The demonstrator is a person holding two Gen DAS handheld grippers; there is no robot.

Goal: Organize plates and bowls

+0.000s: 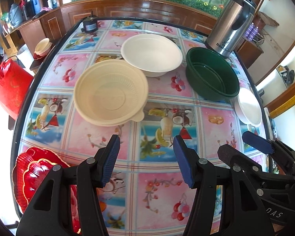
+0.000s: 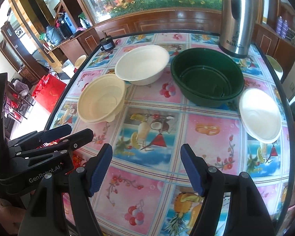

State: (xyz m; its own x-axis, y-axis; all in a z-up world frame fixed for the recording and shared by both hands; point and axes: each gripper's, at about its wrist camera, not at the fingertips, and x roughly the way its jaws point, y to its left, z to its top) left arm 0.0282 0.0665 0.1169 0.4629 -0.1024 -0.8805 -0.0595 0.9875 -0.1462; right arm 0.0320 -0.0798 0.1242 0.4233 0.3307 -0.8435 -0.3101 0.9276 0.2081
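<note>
Four bowls stand on the tablecloth ahead of both grippers. A ribbed cream bowl is nearest on the left, and a white bowl sits just behind it. To the right stands a dark green bowl. A small white bowl rests by the right table edge. Stacked red scalloped plates lie at the near left corner. My left gripper is open over bare cloth, nothing between its pads. My right gripper, close beside it, is open and holds nothing.
A steel thermos stands at the far right corner, behind the green bowl. A small black device sits at the far left edge. The glass table's dark rim curves along the left. A red bag hangs beyond it.
</note>
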